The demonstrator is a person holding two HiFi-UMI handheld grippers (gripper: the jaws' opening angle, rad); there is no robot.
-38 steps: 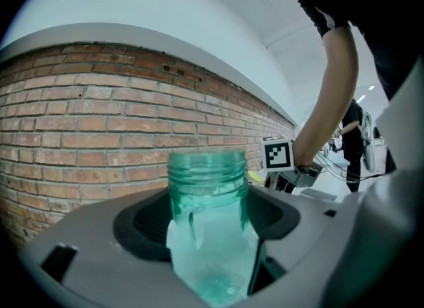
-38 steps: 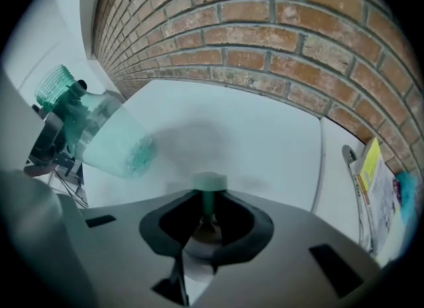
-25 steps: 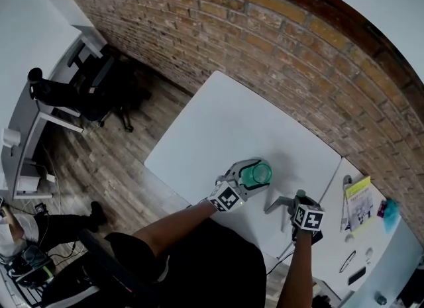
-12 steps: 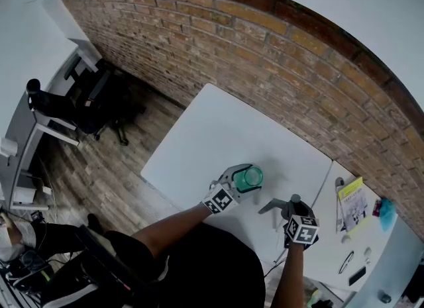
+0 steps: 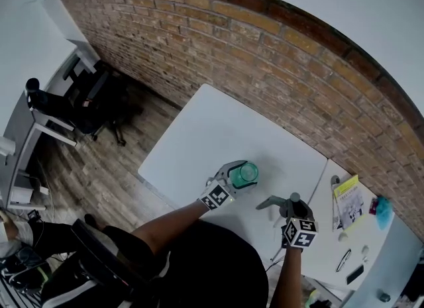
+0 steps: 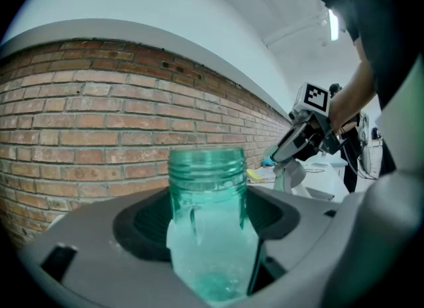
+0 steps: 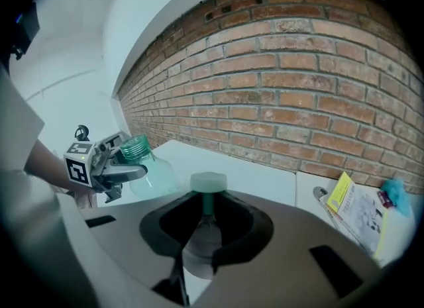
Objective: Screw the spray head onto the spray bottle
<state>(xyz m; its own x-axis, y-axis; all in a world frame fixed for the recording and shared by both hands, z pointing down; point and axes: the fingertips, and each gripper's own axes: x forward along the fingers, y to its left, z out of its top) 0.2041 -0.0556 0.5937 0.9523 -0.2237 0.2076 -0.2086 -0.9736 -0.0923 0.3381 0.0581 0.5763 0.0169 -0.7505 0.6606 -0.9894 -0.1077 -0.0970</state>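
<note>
Jaws clamped: left gripper (image 5: 233,175) on bottle (image 6: 207,220); right gripper (image 5: 281,205) raised spray head (image 7: 209,182).

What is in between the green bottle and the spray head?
Nothing is. In the head view, only bare white table shows between the green bottle and the spray head.

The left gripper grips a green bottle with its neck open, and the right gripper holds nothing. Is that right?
Not quite. The left gripper does grip the green bottle with its neck open, but the right gripper is not empty: the right gripper view shows its jaws shut on the spray head.
</note>
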